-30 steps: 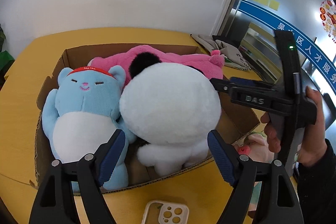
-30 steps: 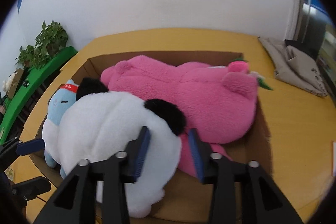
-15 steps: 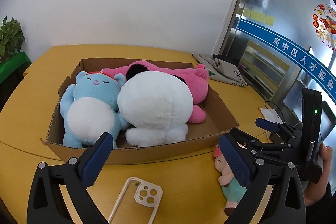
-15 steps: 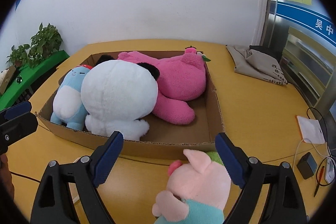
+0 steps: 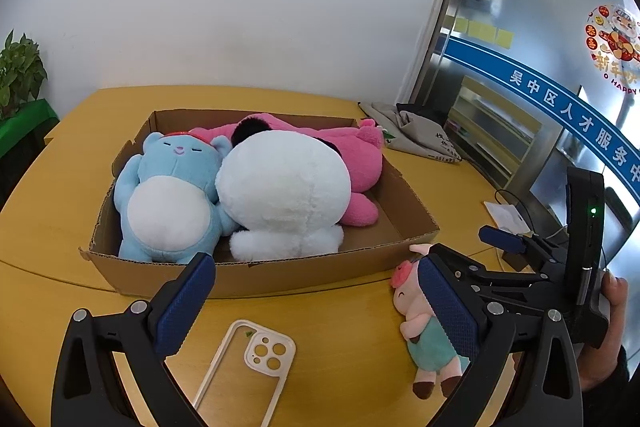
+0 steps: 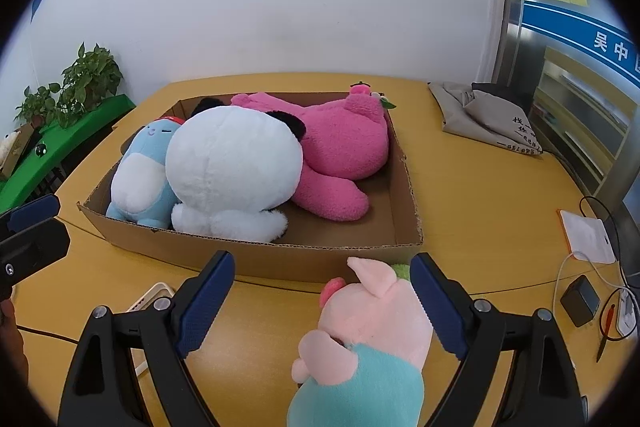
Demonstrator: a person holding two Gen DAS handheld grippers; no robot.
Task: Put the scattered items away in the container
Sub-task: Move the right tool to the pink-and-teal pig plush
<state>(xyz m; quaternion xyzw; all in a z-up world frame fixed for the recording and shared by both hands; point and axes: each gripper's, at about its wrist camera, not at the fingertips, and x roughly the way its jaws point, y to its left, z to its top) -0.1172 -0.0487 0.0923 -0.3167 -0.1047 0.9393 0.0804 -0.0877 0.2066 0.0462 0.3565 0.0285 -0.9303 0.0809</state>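
Note:
An open cardboard box (image 5: pixel 304 273) (image 6: pixel 280 259) on the yellow table holds a blue bear plush (image 5: pixel 168 199) (image 6: pixel 138 175), a white panda plush (image 5: pixel 284 187) (image 6: pixel 232 163) and a big pink plush (image 5: pixel 356 155) (image 6: pixel 340 143). My left gripper (image 5: pixel 312 263) hangs open in front of the box with nothing between its fingers. A pale phone case (image 5: pixel 248 359) lies on the table below it. A small pink pig plush (image 6: pixel 372 311) (image 5: pixel 424 331) in a teal outfit lies on the table in front of the box. My right gripper (image 6: pixel 322 261) stands open around it, the pig close to the right finger.
A grey cloth bag (image 6: pixel 492 119) lies at the table's back right. A white pad (image 6: pixel 588 235), cables, a black adapter (image 6: pixel 580 301) and a pen sit at the right edge. Potted plants (image 6: pixel 80 83) stand on a green shelf beyond the left side. A hand (image 5: pixel 612 299) holds the right gripper.
Both grippers have drawn back from the box and their jaws have widened. The panda stays in the box. The pig plush and the whole phone case have come into view.

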